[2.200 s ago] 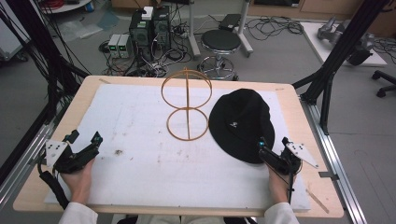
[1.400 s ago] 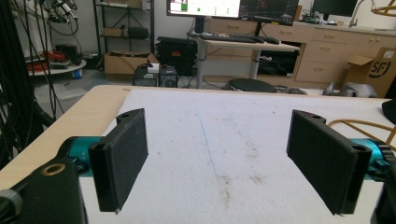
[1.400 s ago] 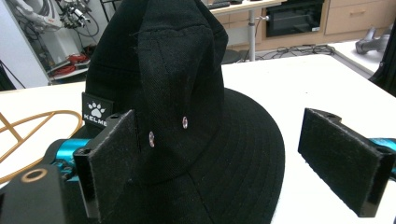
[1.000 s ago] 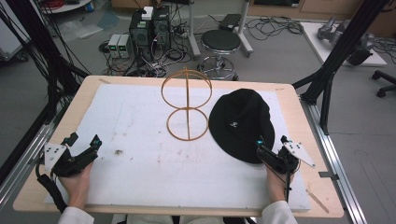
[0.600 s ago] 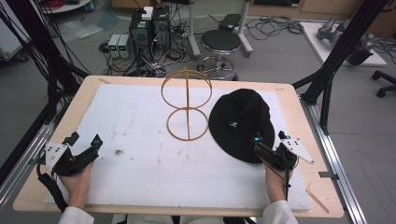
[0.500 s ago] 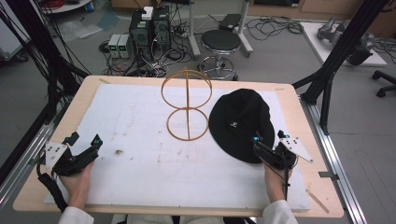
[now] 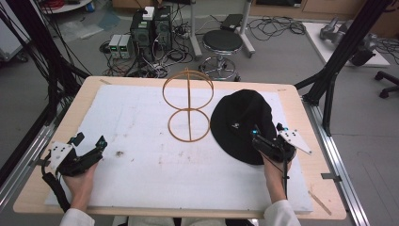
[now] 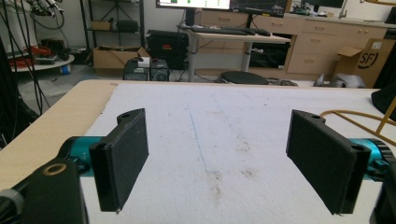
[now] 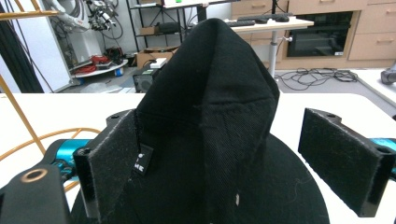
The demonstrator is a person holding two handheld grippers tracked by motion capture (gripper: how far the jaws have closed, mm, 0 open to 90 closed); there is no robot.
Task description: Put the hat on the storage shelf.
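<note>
While the black bucket hat (image 7: 242, 123) lies on the white mat (image 7: 141, 141) right of the gold wire stand (image 7: 188, 106), the right gripper (image 7: 269, 141) spreads wide around its crown, left jaw touching fabric. Far left, the left gripper (image 7: 89, 149) gapes empty over the mat.

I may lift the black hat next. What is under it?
The black hat lies on the white mat covering the table. Whatever sits beneath its crown and brim is hidden by the fabric.

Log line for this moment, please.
left gripper: open, idle | right gripper: open, jaws astride black hat | wire stand: empty
</note>
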